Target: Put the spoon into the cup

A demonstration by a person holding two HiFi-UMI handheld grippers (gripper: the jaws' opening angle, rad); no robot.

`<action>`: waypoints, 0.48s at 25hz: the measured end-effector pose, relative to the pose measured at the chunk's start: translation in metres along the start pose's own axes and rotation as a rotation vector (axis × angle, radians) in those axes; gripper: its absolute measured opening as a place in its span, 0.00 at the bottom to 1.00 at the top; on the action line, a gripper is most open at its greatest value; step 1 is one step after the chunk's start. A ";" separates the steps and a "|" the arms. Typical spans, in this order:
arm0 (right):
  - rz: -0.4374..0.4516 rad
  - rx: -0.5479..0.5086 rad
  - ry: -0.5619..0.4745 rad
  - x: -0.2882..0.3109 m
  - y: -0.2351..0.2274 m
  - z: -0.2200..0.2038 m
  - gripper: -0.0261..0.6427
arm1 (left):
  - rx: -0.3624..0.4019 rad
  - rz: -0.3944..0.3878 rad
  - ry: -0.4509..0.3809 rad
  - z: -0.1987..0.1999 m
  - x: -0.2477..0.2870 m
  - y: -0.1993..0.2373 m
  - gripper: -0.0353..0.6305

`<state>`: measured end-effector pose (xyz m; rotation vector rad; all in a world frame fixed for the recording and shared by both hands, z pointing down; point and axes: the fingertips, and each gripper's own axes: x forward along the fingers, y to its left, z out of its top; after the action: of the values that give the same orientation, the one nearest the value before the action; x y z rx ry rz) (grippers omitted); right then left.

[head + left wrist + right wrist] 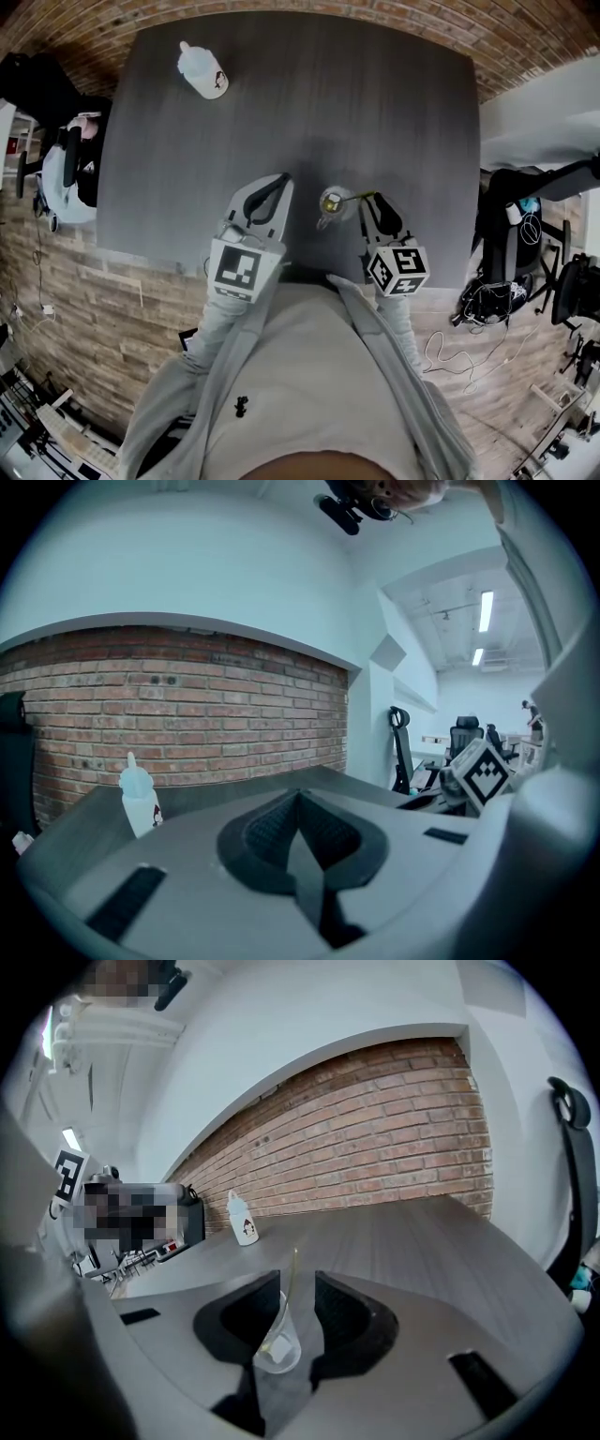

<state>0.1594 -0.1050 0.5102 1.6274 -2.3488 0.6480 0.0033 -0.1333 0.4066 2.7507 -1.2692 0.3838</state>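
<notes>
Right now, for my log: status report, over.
Left gripper shut, empty. Right gripper open. Spoon in cup, handle between right jaws. Bottle far off, nothing blocking.

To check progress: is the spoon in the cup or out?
In. The spoon stands in the cup, handle rising above its rim.

Your head camera looks steeply down from above your chest onto the tabletop [375, 112], from well above it. The camera on your left tongs [298, 803] sits low and close behind the jaws and faces across the tabletop to the brick wall [187, 696]. The one on your right tongs [298, 1283] faces the same wall more obliquely. All three views share the bottle [203, 72] at the far edge; the head and right gripper views share also the cup [272, 1340].
</notes>
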 end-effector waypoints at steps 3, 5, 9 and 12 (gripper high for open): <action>0.005 -0.014 -0.008 -0.002 0.000 0.008 0.20 | -0.009 0.006 -0.014 0.005 -0.001 0.002 0.08; 0.001 -0.026 -0.017 -0.006 -0.002 0.015 0.20 | -0.008 0.006 -0.022 0.009 -0.001 0.001 0.08; -0.014 -0.056 -0.053 -0.015 -0.002 0.035 0.20 | 0.024 -0.005 -0.049 0.016 -0.001 0.002 0.08; -0.014 -0.075 -0.097 -0.023 -0.001 0.056 0.20 | 0.026 -0.005 -0.070 0.023 -0.001 0.003 0.08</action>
<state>0.1734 -0.1122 0.4512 1.6771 -2.3954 0.4821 0.0048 -0.1387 0.3836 2.8113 -1.2816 0.3086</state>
